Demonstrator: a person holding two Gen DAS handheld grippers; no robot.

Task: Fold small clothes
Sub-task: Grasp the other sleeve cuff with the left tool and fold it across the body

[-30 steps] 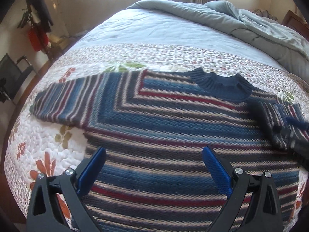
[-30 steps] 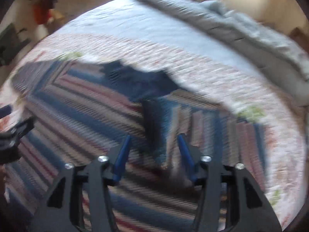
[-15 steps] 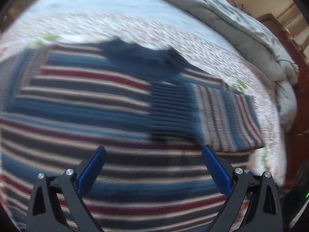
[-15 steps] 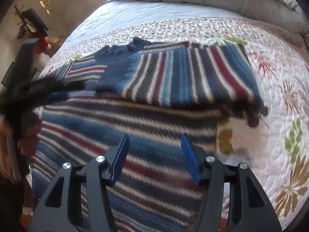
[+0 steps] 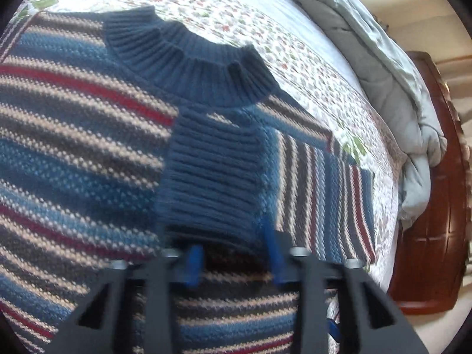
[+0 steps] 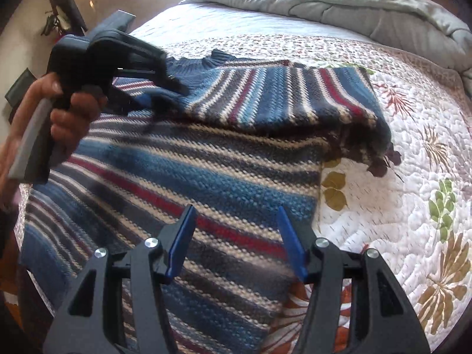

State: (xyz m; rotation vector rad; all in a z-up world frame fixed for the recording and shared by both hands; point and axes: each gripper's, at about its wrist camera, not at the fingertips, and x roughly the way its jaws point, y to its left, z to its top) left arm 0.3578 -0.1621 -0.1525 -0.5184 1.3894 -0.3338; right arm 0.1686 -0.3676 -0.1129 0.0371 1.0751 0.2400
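At the folded sleeve's ribbed cuff (image 5: 209,183), the left gripper (image 5: 233,253), just narrowed, is blurred; its grip cannot be told. The right gripper (image 6: 236,236) is held half-open over the sweater (image 6: 177,183).

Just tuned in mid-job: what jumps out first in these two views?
The striped sweater fills the near side of the floral quilt, one sleeve already folded across its chest. The left tool has just been closing at the ribbed cuff below the navy collar. The right tool hovers open over the sweater's body.
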